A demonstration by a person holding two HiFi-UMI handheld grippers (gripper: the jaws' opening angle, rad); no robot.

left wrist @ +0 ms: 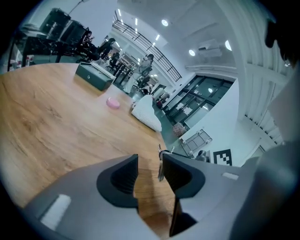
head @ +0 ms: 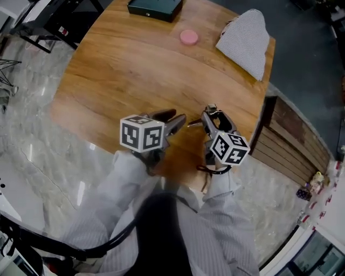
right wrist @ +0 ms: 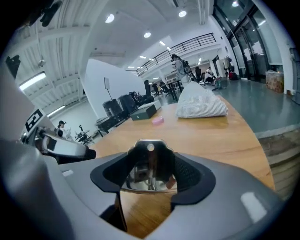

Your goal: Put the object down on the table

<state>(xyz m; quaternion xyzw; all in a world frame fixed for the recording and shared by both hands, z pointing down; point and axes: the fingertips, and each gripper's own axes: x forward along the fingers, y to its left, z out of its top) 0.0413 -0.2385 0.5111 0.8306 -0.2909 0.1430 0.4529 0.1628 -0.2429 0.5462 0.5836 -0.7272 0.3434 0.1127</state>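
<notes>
A shiny metal object (right wrist: 149, 152) with a small hole near its top sits between the pads of my right gripper (right wrist: 150, 164), which is shut on it. In the head view that gripper (head: 211, 116) hovers over the near edge of the wooden table (head: 124, 70), and the metal object (head: 207, 112) sticks out from its jaws. My left gripper (head: 180, 119) is close beside it on the left. Its jaws (left wrist: 150, 161) stand a little apart with only bare wood showing between them. Whether the object touches the table I cannot tell.
At the table's far side lie a dark green box (head: 154, 7), a small pink round thing (head: 189, 36) and a striped white pouch (head: 245, 35). Marble floor surrounds the table, and wooden slats (head: 291, 145) run along its right.
</notes>
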